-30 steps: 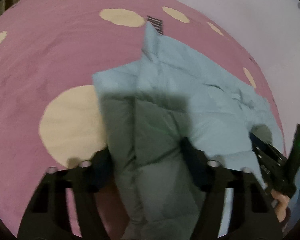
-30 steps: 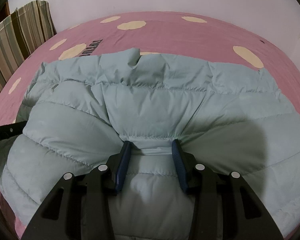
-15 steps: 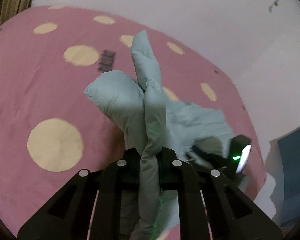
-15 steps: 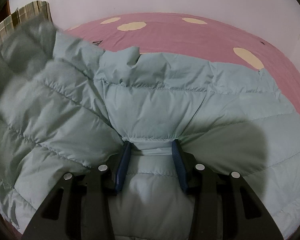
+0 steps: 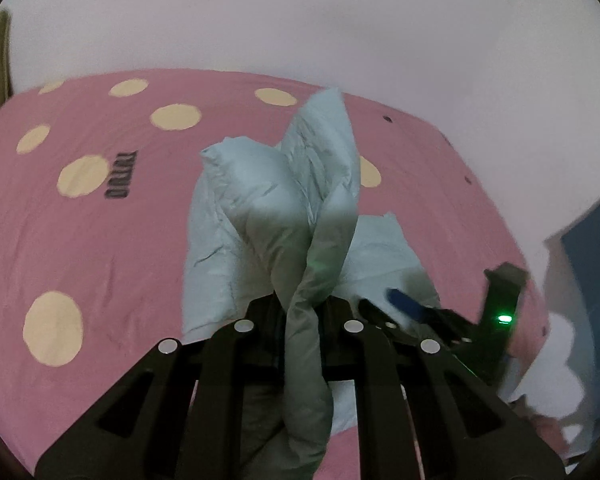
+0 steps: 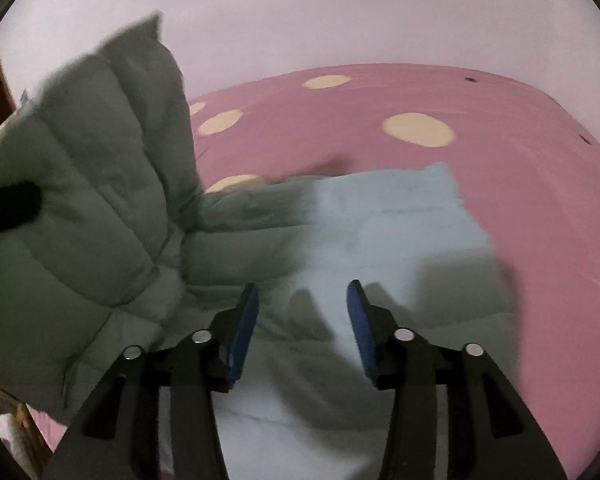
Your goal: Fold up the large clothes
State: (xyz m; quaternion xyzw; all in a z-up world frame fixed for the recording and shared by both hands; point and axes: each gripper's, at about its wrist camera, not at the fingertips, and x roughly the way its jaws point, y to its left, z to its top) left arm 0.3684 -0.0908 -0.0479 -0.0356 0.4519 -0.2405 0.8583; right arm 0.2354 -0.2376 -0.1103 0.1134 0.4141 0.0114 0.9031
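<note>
Fold roughly midway: left tool [image 5: 300,308] clenched on raised puffer jacket [image 5: 268,216], right tool [image 6: 302,320] released above it, probably more folds left

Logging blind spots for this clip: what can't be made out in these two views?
- Left gripper fingertips: left wrist view, buried in the puffer jacket.
- Dark print on the bedsheet: too small and skewed to read.
- Jacket's raised part: right wrist view, motion-blurred, cut by left edge.

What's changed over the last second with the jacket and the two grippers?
The left gripper closed on the puffer jacket and lifted that side up off the bed. The right gripper let go; its jaws now stand open above the jacket. The rest of the jacket stayed flat on the bed.
</note>
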